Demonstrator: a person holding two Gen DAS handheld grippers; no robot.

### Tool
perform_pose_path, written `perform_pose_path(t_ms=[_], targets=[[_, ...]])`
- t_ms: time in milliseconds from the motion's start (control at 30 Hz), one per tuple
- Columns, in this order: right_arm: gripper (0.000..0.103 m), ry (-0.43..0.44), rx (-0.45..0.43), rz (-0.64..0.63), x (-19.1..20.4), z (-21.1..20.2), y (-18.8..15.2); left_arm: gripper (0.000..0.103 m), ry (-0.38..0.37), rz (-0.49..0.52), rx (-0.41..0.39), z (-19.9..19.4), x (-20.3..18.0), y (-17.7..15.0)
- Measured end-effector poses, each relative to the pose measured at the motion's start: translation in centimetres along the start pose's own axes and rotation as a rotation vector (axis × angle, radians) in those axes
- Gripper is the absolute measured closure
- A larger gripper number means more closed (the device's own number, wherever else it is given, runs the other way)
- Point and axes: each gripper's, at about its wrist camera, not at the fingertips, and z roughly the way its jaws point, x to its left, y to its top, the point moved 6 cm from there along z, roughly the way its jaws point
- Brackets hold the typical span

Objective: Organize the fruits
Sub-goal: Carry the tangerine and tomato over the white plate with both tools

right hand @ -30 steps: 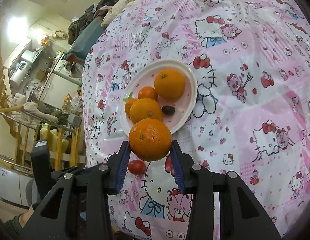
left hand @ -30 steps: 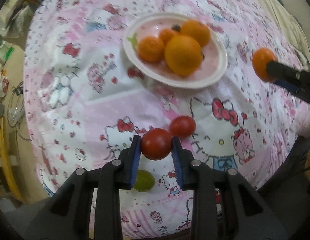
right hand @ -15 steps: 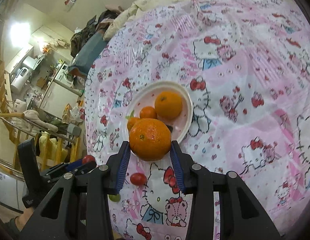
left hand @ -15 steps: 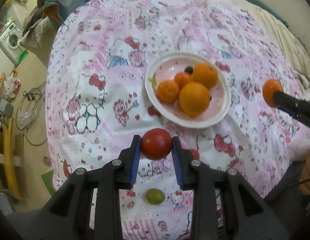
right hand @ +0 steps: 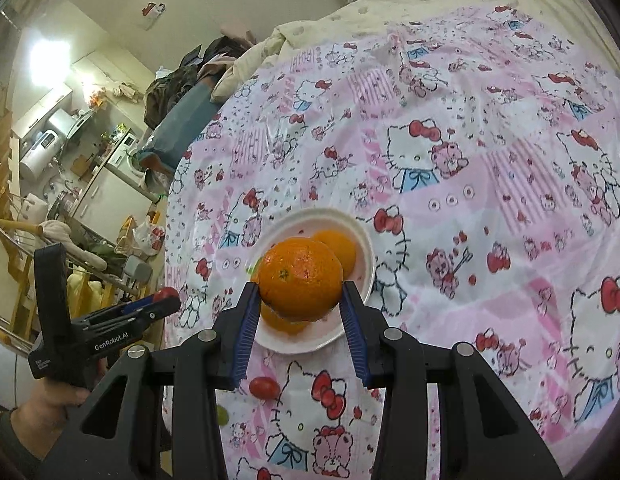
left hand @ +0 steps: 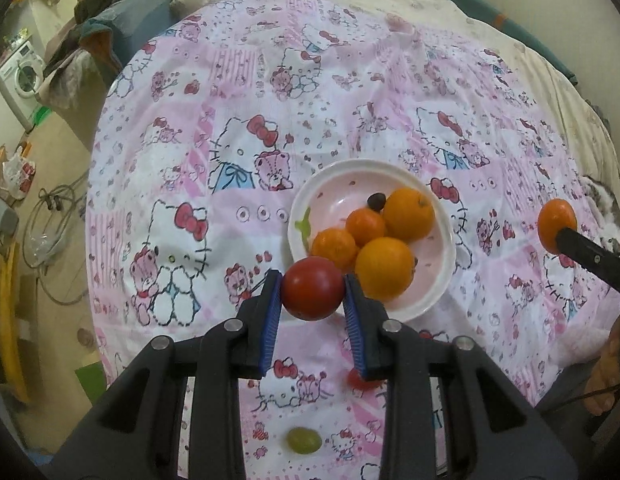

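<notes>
Left wrist view: left gripper (left hand: 313, 289) clamps round red tomato (left hand: 312, 288), probably bound for pink plate (left hand: 438, 288).
Right gripper (right hand: 301, 292): pinches large orange (right hand: 299, 278) above plate.

glossy plastic tablecloth (left hand: 237, 92), smooth shiny tomato (left hand: 312, 288) — dimpled orange (right hand: 299, 284), matt black tongs (right hand: 301, 312).

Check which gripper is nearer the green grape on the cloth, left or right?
Left. The left gripper, shut on the tomato, hangs just above and beyond the green grape. The right gripper, holding an orange, sits far off toward the cloth's right edge.
</notes>
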Motion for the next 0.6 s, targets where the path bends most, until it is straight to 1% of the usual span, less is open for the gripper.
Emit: perform_pose_path(t_ms=[233,300,367,500,600], targets=[[0.060,0.014,-0.032,-0.004,0.1,0.7,2.7,0.076,-0.003,0.026,-0.016,0.6,-0.5,1.9],[0.060,0.031,-0.040,0.003,0.0,1.1,3.3,0.076,-0.010,0.028,-0.024,0.9,-0.5,2.4],[0.060,0.056,-0.030,0.010,0.0,1.8,3.8,0.076,-0.024,0.025,-0.033,1.3,-0.4,3.1],[0.060,0.055,-0.003,-0.006,-0.1,3.3,4.4,0.076,-0.046,0.021,-0.040,2.4,-0.6,4.3],[0.060,0.058,0.030,0.002,-0.7,4.9,4.9,0.076,-0.083,0.012,-0.042,3.6,-0.9,5.1]])
